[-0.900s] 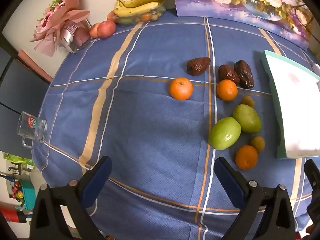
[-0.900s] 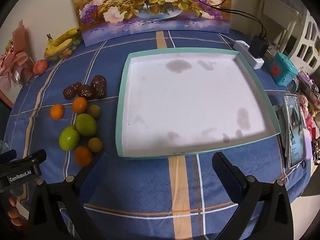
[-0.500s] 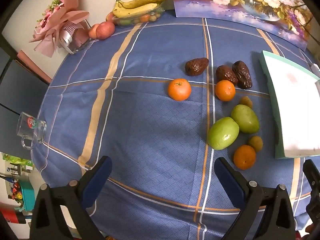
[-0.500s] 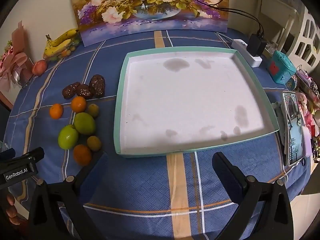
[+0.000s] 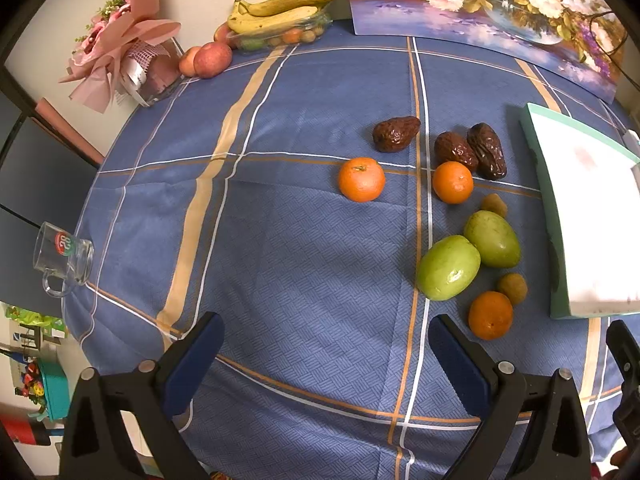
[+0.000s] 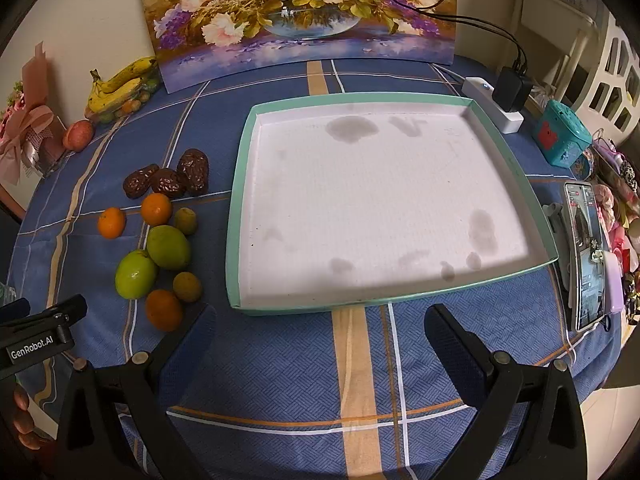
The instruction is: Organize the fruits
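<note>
Loose fruit lies on the blue checked tablecloth: three oranges (image 5: 361,179) (image 5: 452,182) (image 5: 490,314), two green mangoes (image 5: 448,267) (image 5: 492,238), three dark dates (image 5: 396,133) and two small brownish fruits (image 5: 512,288). To their right stands a shallow green-rimmed white tray (image 6: 240,184), with nothing in it. My left gripper (image 5: 326,354) hovers open above the cloth, in front of the fruit. Over the tray's near edge, my right gripper (image 6: 320,340) is open too. The same fruit cluster (image 6: 168,246) appears left of the tray in the right wrist view.
At the back stand a flower painting (image 6: 304,16), bananas on a container of fruit (image 5: 276,14), two apples (image 5: 212,60) and a pink bouquet (image 5: 128,52). A glass mug (image 5: 64,256) sits at the left table edge. Right of the tray lie a phone (image 6: 586,256), a power strip (image 6: 494,104) and a teal toy (image 6: 560,132).
Both views have shifted only slightly; the right gripper has edged a little nearer the tray. Both grippers stay open and no fruit has moved.
</note>
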`<state>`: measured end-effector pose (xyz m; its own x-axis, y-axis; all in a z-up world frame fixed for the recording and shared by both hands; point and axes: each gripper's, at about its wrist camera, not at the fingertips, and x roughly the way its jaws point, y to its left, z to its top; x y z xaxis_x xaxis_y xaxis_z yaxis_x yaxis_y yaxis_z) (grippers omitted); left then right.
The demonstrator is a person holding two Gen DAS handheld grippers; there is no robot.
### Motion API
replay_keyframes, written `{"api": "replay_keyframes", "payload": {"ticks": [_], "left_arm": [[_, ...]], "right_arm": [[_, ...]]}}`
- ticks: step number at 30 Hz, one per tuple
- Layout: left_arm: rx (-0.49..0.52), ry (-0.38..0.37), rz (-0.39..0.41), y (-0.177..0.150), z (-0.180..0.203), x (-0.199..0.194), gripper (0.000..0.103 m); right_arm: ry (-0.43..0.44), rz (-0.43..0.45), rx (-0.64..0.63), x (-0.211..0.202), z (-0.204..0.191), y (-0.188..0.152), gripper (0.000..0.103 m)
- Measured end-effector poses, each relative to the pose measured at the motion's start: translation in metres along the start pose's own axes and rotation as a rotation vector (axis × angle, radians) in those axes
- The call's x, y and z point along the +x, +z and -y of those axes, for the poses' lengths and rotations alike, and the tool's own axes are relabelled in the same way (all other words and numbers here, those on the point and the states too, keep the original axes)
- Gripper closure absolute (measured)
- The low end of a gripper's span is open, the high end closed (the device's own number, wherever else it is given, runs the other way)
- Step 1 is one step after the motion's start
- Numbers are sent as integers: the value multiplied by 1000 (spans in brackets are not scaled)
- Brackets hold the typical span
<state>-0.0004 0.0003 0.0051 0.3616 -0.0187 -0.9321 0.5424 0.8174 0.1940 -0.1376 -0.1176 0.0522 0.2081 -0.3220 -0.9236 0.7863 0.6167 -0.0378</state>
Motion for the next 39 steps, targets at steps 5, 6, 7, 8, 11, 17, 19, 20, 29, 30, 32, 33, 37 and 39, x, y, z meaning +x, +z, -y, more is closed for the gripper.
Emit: {"api": "replay_keyframes", "payload": {"ticks": [5,6,7,8,11,17,19,20,29,30,32,33,37,39], "left_arm": [[-2,1,2,0,-1,1,0],[-2,0,2,0,-1,1,0],[-2,0,3,0,-1,1,0],[-3,0,3,0,-1,1,0],[-3,0,3,0,-1,1,0],[-3,0,4,0,-2,1,0],[-3,0,4,0,-2,1,0],[-3,0,5,-1,-2,1,0],[-3,-1,5,-1,-2,1,0],[-3,-1,5,-1,-2,1,0],[-3,-1,5,-1,-2,1,0],[-3,0,5,-1,-2,1,0],[-3,0,5,-1,-2,1,0],[-3,0,6,-1,-2,1,0]], "right_arm": [[0,1,1,0,0,0,0],[0,1,1,0,0,0,0],[0,1,1,0,0,-1,0],[0,1,1,1,0,-1,0],[0,1,1,1,0,-1,0],[-1,1,1,1,0,-1,0],[-1,1,2,1,-1,-1,0],[-1,0,2,1,-1,-1,0],[-2,0,2,2,-1,-1,0],[-2,0,2,2,-1,-1,0],[-2,-1,2,2,-1,-1,0],[-2,-1,2,2,-1,-1,0],[-2,-2,2,2,-1,-1,0],[-2,-2,2,2,-1,-1,0]]}}
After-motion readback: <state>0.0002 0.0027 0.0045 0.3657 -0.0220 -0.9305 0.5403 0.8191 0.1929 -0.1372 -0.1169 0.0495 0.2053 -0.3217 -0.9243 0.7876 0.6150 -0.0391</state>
